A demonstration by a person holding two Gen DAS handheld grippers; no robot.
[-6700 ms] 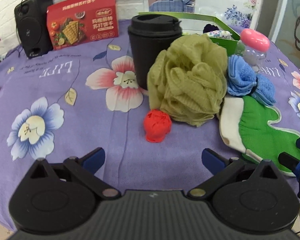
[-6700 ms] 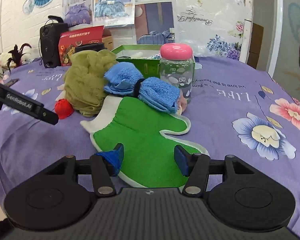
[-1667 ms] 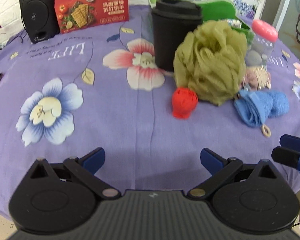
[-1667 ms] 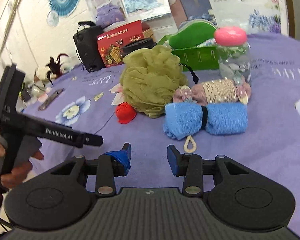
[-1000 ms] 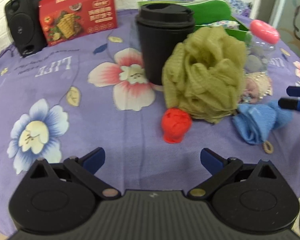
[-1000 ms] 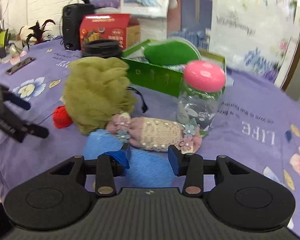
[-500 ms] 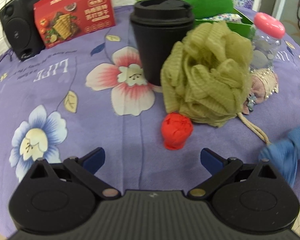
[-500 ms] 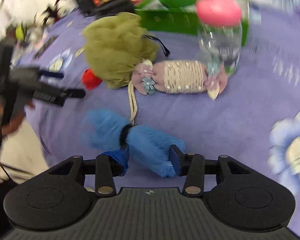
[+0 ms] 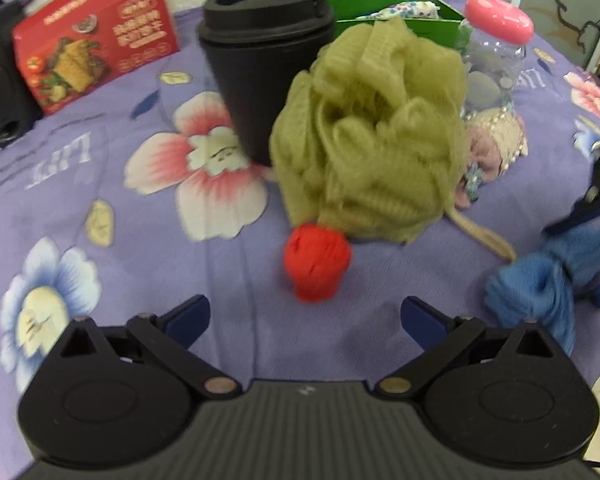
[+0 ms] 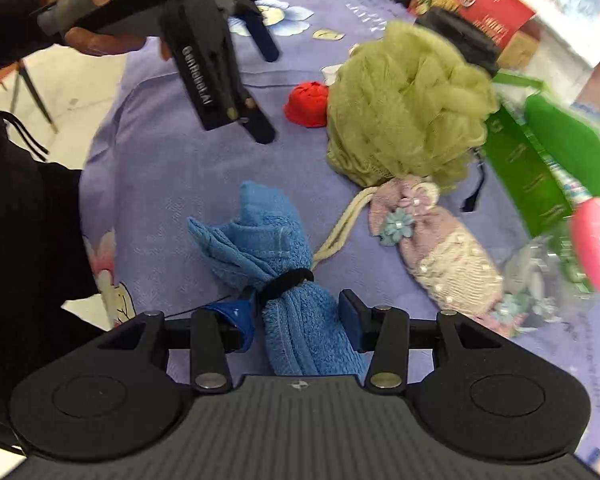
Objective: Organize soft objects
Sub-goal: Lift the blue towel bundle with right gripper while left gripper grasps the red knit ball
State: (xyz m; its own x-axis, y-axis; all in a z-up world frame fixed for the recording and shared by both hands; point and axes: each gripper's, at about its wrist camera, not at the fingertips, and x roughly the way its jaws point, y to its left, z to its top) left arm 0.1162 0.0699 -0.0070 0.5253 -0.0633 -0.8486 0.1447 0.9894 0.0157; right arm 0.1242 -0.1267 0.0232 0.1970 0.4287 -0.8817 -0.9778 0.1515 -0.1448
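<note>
Nearest the camera, the right gripper (image 10: pixel 298 314) is clamped on the blue towel (image 10: pixel 276 264), a rolled terry bundle cinched at its waist by a black hair band (image 10: pixel 286 282); whether it is lifted off the purple flowered worktop (image 10: pixel 164 168) or resting on it I cannot tell. The left gripper (image 9: pixel 304 316) hangs with its fingers wide apart and nothing between them, just short of the red knitted ball (image 9: pixel 316 262). Beyond lie the pink beaded pouch (image 10: pixel 440 248) and the olive bath pouf (image 10: pixel 408 100), touching each other. Farther back, the green box (image 10: pixel 516 164) seems to hold a green mitt (image 10: pixel 568 140) already. By my reckoning four soft things are left to put away.
</note>
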